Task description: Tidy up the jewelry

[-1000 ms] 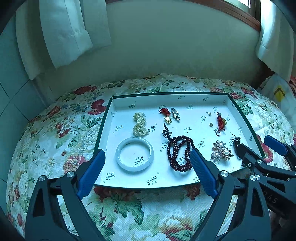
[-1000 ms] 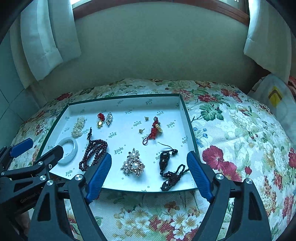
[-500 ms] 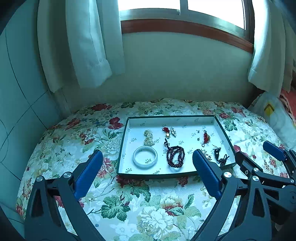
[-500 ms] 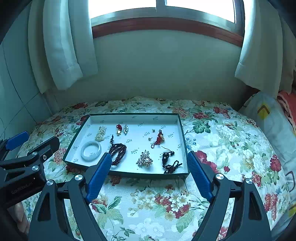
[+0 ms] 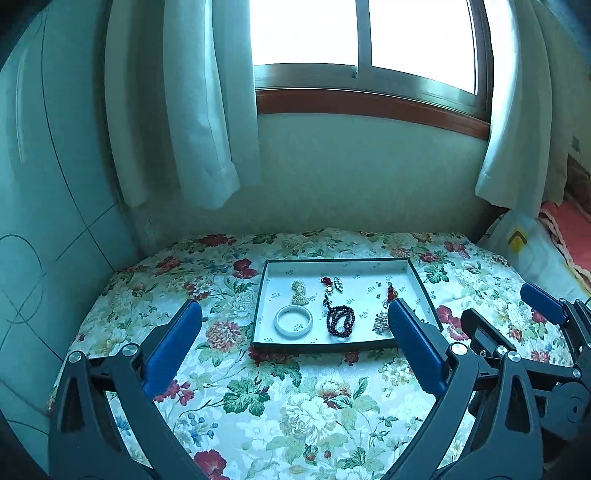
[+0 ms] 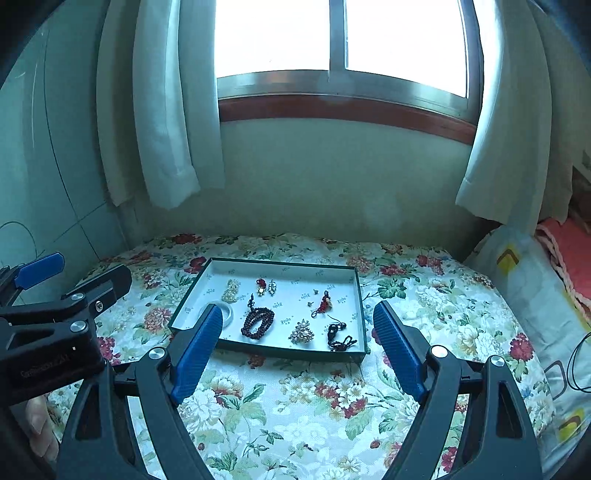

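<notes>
A shallow white tray with a dark green rim [image 5: 258, 306] [image 6: 364, 314] lies on a flowered cloth. In it lie a white bangle [image 5: 293, 321], dark red beads [image 5: 340, 320] [image 6: 258, 322], a pearl cluster [image 5: 299, 291] [image 6: 231, 290], a red tassel charm [image 6: 324, 303], a pearl brooch [image 6: 302, 335] and a black cord piece [image 6: 338, 336]. My left gripper [image 5: 295, 317] is open and empty, well back from the tray's near edge. My right gripper [image 6: 297, 325] is open and empty, also back from the tray. Each gripper shows at the side of the other's view.
The flowered cloth [image 5: 295, 406] covers a table against a wall under a window [image 5: 362, 33] with white curtains [image 5: 192, 110]. A tiled wall [image 5: 44, 221] stands left. A white bag [image 6: 528, 280] and pink fabric [image 6: 569, 247] lie right.
Both grippers have drawn back and up from the tray, which now looks much smaller and farther. The window has come into view. Both stay open and empty.
</notes>
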Tool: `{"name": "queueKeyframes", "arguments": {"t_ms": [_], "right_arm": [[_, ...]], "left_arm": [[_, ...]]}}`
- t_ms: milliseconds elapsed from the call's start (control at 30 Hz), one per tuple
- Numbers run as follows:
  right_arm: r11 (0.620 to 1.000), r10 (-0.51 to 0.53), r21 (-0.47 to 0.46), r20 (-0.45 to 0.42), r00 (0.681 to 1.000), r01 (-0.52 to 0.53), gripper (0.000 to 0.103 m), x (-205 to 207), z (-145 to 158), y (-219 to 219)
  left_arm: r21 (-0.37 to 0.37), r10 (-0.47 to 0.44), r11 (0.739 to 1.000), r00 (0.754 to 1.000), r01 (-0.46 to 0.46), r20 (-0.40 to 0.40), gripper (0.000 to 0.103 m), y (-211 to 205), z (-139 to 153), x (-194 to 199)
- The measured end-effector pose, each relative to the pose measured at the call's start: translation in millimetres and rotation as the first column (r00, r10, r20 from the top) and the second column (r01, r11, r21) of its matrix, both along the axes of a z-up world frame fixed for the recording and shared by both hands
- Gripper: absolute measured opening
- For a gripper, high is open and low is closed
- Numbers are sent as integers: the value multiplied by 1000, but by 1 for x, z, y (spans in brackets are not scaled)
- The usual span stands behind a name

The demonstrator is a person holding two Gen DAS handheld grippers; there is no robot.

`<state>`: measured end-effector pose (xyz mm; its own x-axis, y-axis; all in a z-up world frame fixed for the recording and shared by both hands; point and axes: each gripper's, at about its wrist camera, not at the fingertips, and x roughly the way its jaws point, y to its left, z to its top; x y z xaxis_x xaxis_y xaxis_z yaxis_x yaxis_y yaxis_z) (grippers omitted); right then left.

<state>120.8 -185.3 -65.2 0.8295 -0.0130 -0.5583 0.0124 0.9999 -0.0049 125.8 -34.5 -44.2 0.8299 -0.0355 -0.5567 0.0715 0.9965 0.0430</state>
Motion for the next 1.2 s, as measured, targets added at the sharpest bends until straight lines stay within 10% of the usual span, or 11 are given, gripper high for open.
{"name": "queueKeyframes", "arguments": {"t_ms": [1200], "right_arm": [[999,40,30,133,990,-44,84,-66,41,6]], "left_arm": [[-5,19,1000,996,-19,90,101,8,34,-58]]}}
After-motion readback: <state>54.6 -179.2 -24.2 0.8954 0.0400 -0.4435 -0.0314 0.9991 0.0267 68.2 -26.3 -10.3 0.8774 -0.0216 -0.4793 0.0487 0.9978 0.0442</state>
